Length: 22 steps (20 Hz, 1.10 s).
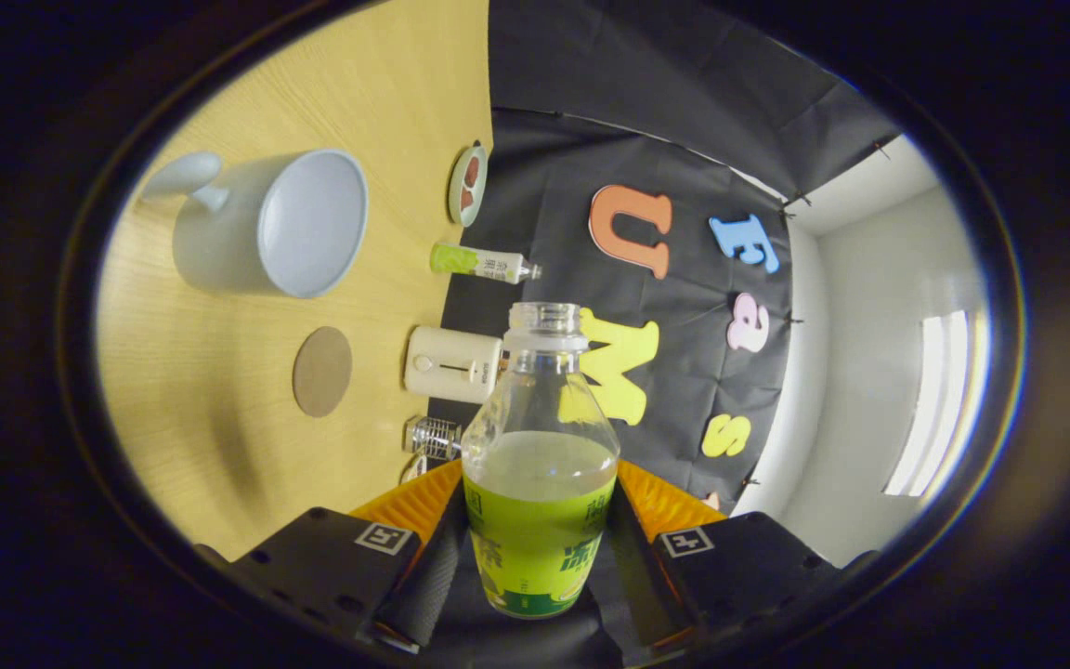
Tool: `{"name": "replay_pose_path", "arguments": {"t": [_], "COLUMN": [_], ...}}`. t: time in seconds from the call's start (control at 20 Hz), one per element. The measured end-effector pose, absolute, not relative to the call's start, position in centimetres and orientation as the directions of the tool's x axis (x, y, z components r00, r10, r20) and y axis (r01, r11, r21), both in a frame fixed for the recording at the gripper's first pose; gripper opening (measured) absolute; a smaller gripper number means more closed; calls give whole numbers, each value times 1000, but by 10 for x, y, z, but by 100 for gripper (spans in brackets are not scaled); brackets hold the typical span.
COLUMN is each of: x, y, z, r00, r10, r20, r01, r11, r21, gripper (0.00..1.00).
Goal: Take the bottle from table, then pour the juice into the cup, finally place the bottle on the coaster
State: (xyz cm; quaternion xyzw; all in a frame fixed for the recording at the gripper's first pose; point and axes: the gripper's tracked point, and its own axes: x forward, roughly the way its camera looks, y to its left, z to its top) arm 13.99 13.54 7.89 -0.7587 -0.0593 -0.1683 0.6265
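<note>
Clamped between both fingers of the claw [535, 548] sits the clear plastic bottle [540, 446] with a green label, uncapped, part full of pale juice. Beyond it on the pale wooden surface [219, 390] stand a big white ceramic cup [266, 223] and, nearer, a round brown coaster [322, 371].

Along the back edge of the wooden table [247, 418], a small plate [466, 184], a second, capped bottle [479, 262] and a metal-capped jar [433, 437] are sitting either side of a white box-shaped appliance [451, 363].
</note>
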Motion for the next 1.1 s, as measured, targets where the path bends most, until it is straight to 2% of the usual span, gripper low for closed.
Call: {"name": "replay_pose_path", "arguments": {"t": [0.65,1.1], "x": [139,144], "y": [153,142], "z": [67,59], "r00": [944,945], "r10": [-90,-130], "r20": [318,301], "r01": [272,232], "r11": [-339,-383], "r21": [-901,-894], "gripper": [82,82]}}
